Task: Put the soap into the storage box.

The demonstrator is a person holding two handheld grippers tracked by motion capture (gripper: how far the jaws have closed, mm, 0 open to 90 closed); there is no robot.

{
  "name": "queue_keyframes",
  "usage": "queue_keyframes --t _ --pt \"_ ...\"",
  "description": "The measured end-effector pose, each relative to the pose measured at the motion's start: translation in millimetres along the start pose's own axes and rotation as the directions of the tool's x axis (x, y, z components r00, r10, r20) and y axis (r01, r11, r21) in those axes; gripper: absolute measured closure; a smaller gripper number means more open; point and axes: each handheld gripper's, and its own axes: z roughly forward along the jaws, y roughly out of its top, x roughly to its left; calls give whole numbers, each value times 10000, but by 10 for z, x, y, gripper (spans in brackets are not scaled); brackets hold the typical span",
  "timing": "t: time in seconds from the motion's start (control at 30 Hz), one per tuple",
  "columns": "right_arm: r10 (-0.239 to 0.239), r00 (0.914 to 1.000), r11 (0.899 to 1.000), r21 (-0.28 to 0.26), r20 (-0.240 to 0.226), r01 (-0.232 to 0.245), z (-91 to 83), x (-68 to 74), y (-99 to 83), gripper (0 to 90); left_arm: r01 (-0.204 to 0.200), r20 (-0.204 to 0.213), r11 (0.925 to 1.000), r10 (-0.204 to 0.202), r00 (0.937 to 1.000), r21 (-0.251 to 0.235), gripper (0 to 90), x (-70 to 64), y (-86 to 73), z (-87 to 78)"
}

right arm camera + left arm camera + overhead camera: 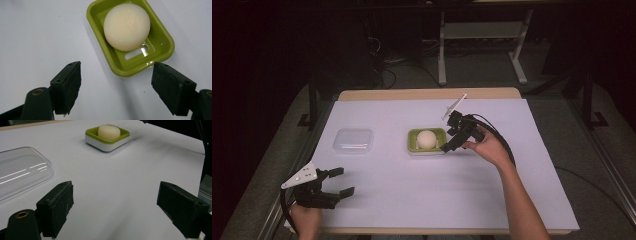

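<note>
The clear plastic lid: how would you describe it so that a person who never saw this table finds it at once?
Start from the white sheet that covers the table. Left of the green soap dish with the round cream soap, a flat rounded rectangle lies alone: the clear plastic lid. It alone is see-through, with nothing in it.

A lab or workshop. A white-covered table (pixel 412 200) stands in a dark room. Loose cables (pixel 387 70) and a metal stand (pixel 482 45) lie behind.

High view looks down; both gripper views face the soap dish (pixel 427 140) closer.
</note>
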Motion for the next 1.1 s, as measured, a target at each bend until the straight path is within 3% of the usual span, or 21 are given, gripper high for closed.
queue_keyframes --t 0.53,1.1 --pt "396 9991 9984 -420 121 -391 -161 150 -412 229 59 -31 10000 -59 10000 22 132 -4 -1 19" --pt "447 9987 9967 -689 264 -428 -254 364 -826 224 29 -57 9999 -28 10000 103 132 -13 -3 29"
